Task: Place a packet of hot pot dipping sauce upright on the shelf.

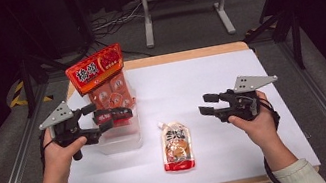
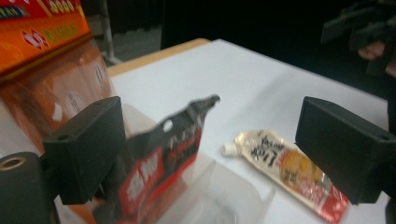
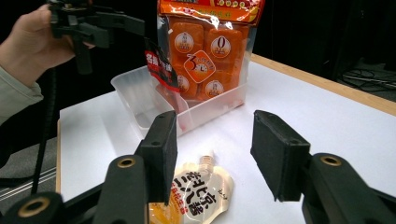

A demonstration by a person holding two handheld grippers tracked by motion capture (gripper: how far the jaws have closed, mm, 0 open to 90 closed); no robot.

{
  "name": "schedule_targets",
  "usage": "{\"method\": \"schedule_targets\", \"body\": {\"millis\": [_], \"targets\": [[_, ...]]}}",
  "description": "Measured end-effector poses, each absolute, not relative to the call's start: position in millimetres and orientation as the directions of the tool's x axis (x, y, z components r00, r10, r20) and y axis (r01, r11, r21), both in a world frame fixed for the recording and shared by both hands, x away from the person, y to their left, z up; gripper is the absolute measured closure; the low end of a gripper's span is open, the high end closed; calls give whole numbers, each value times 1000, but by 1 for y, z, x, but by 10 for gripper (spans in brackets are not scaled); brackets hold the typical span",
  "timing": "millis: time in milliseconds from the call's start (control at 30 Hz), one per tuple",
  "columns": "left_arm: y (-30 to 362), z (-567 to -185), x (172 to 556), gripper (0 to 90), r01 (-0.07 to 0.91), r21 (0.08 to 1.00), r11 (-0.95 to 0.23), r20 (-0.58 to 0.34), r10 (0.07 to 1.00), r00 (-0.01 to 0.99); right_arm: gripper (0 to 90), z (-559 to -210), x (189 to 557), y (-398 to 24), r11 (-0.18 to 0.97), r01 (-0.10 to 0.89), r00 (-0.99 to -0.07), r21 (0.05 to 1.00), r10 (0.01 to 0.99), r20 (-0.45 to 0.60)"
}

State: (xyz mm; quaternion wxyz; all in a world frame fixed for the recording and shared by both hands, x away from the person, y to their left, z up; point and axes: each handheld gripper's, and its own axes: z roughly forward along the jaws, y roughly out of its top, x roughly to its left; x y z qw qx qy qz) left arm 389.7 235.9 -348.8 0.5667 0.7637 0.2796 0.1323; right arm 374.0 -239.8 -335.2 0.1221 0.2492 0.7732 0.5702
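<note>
The left gripper (image 1: pixel 107 120), jaws apart, hangs over the clear plastic bin (image 1: pixel 120 140), where a small dark red-and-black sachet (image 2: pixel 161 161) stands, seemingly released. The white-and-orange spouted pouch (image 1: pixel 176 146) lies flat on the white table (image 1: pixel 209 78), spout pointing away, below and left of the open right gripper (image 1: pixel 207 103), the nearer one.

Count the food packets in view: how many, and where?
3. Large orange bag stands upright in the clear tub; small red-and-black packet sits in the tub's front, by the open left hand-held gripper; spouted pouch lies on the table. The bag may hide others.
</note>
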Motion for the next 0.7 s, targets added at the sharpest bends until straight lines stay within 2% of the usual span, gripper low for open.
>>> {"method": "schedule_targets", "body": {"millis": [500, 700], "targets": [[236, -350, 366, 81, 337, 905, -258, -124, 598, 791, 426, -350, 384, -231, 231, 279, -846, 932, 519, 124], [234, -351, 360, 97, 343, 895, -285, -118, 590, 799, 418, -361, 394, -219, 252, 316, -833, 915, 535, 141]]}}
